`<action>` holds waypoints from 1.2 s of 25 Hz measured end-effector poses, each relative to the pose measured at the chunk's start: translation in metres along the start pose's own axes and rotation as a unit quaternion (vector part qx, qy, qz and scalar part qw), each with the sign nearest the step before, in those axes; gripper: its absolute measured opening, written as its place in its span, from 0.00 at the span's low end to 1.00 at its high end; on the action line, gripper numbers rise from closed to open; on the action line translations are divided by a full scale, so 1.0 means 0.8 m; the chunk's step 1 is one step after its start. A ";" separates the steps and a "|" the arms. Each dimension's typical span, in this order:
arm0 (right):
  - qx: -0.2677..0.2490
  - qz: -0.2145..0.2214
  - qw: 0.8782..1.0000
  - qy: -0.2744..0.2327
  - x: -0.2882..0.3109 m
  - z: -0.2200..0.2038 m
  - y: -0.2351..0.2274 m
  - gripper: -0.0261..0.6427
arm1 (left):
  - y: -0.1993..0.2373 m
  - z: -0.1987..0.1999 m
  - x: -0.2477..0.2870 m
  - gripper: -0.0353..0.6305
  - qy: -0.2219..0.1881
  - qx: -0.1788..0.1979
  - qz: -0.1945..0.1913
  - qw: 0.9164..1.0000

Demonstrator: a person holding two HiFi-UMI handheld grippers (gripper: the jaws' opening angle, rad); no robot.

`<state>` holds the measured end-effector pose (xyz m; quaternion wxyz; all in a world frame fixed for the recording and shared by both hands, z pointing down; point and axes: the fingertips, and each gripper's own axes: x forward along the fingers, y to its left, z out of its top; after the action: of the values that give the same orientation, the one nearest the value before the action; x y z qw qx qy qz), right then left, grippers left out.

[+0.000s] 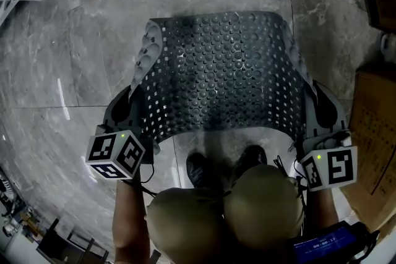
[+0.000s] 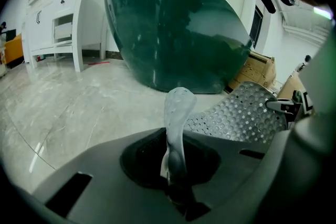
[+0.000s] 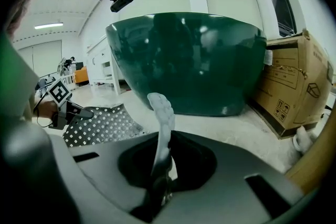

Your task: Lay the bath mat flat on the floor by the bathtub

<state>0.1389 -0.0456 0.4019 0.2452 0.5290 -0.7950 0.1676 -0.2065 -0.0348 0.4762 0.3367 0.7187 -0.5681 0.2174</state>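
One mat (image 1: 223, 71), one bathtub (image 3: 194, 60)

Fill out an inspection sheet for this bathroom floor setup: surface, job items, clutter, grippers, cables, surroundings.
Surface: marble floor, grey and glossy.
Job's things: bath mat, dark and perforated, not yet flat; its near edge is lifted, both side edges curl up, and the far end appears to be down. The dark green bathtub stands just beyond it.
Clutter: cardboard box on the right, beside the tub.
Grippers: left gripper shut on the mat's near left corner; right gripper shut on its near right corner.
Cables: thin black leads by the right gripper's marker cube.
Surroundings: white cabinet left of the tub.
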 end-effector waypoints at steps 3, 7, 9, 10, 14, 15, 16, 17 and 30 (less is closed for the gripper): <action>0.002 -0.003 1.000 0.004 0.000 -0.007 -0.003 0.08 | 0.012 -0.007 0.005 0.12 0.000 -0.010 0.008 1.000; 0.003 -0.006 1.000 0.002 0.001 -0.003 -0.003 0.08 | 0.019 -0.015 0.010 0.12 0.003 -0.001 0.017 1.000; 0.000 -0.005 1.000 0.002 0.001 -0.004 -0.003 0.08 | 0.024 -0.019 0.013 0.12 0.004 0.005 0.022 1.000; -0.001 -0.006 1.000 0.001 0.001 -0.005 -0.003 0.08 | 0.027 -0.020 0.014 0.12 0.004 0.005 0.024 1.000; 0.001 -0.011 1.000 -0.004 0.002 -0.003 -0.004 0.08 | 0.045 -0.025 0.019 0.12 0.006 0.000 0.032 0.999; 0.001 -0.012 1.000 -0.004 0.002 -0.003 -0.004 0.08 | 0.049 -0.027 0.021 0.12 0.007 -0.001 0.032 0.999; 0.000 -0.013 1.000 -0.004 0.002 -0.003 -0.004 0.08 | 0.052 -0.029 0.023 0.12 0.008 -0.001 0.033 0.999; 0.001 -0.013 1.000 -0.003 0.002 -0.003 -0.004 0.08 | 0.055 -0.031 0.026 0.12 0.009 -0.001 0.033 0.999; -0.006 -0.021 1.000 -0.007 -0.002 -0.008 -0.003 0.08 | 0.093 -0.059 0.056 0.12 0.025 -0.004 0.040 0.999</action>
<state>0.1427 -0.0418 0.4062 0.2461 0.5453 -0.7864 0.1540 -0.2633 -0.0402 0.5571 0.3448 0.6887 -0.5884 0.2462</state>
